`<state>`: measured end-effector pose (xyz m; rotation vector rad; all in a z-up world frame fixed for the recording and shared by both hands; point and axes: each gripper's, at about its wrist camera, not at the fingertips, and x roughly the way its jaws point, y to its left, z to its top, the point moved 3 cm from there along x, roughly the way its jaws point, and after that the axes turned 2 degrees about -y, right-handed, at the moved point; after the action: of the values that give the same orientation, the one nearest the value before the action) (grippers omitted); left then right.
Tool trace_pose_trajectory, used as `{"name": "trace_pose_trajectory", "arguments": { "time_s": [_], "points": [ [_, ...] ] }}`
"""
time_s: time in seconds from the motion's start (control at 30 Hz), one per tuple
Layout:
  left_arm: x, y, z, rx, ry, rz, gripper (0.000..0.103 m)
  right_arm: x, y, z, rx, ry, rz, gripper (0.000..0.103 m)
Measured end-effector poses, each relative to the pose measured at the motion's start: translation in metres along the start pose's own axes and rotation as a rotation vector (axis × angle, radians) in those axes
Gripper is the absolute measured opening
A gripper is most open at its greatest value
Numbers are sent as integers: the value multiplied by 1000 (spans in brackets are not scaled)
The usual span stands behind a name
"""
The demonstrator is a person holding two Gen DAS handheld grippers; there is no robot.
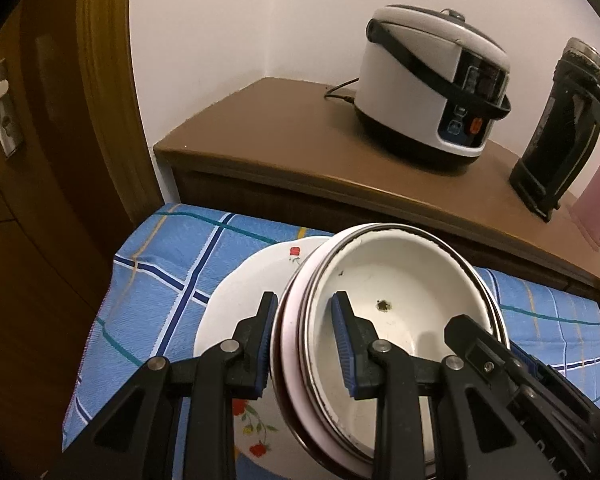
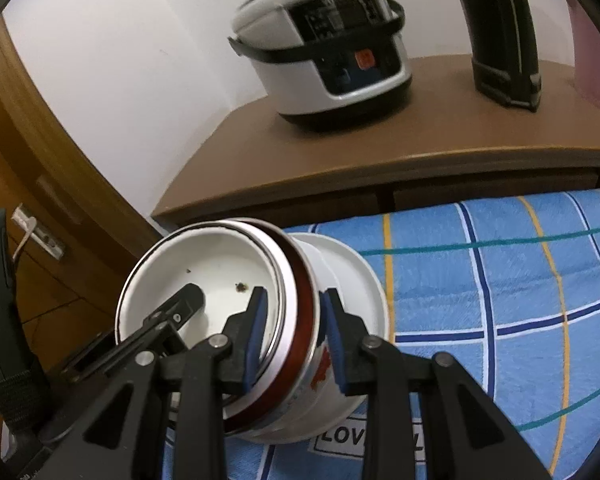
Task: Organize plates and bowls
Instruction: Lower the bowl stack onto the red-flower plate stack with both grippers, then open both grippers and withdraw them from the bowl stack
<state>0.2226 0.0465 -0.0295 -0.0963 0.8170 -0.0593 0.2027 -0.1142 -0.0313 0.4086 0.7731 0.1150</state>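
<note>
here, both grippers hold one nested stack of bowls (image 1: 384, 320), each set of fingers closed over an opposite side of the rim. the left gripper (image 1: 304, 344) has one pad outside the wall and one inside the top bowl; the right gripper (image 2: 292, 336) clamps the same way across the stacked rims on the far side. the stack is tilted and hangs just above a flowered plate (image 1: 236, 300), which lies on the blue checked cloth (image 2: 500, 280) beyond and below the fingers.

risks, as judged from this position:
- the bowls are only nested, so a tilt increase may let an inner bowl slide out past the pads.
- uneven lowering by the two hands may twist the stack and break one grip.
- a hard landing on the plate may chip a rim or shift the plate on the cloth.

clearance: the wooden worktop (image 1: 284, 128) edge runs just ahead of the fingertips, above the cloth, carrying a rice cooker (image 1: 432, 84) and a dark flask (image 1: 560, 120) well apart from the stack. a door (image 1: 28, 160) stands outboard of the left fingers. open cloth lies outboard of the right fingers.
</note>
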Motion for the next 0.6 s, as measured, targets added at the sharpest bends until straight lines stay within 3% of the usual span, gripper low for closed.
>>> {"name": "trace_pose_trajectory", "arguments": {
  "time_s": [0.2,0.5,0.6],
  "points": [
    [19,6,-5,-15,30,6,31,19,-1,1,-4,22,-7,29],
    [25,12,-3,-22,15,-11,31,32,5,2,-48,11,-18,30],
    [21,12,-2,8,-7,18,31,32,5,-1,-55,6,-8,32]
  ]
}}
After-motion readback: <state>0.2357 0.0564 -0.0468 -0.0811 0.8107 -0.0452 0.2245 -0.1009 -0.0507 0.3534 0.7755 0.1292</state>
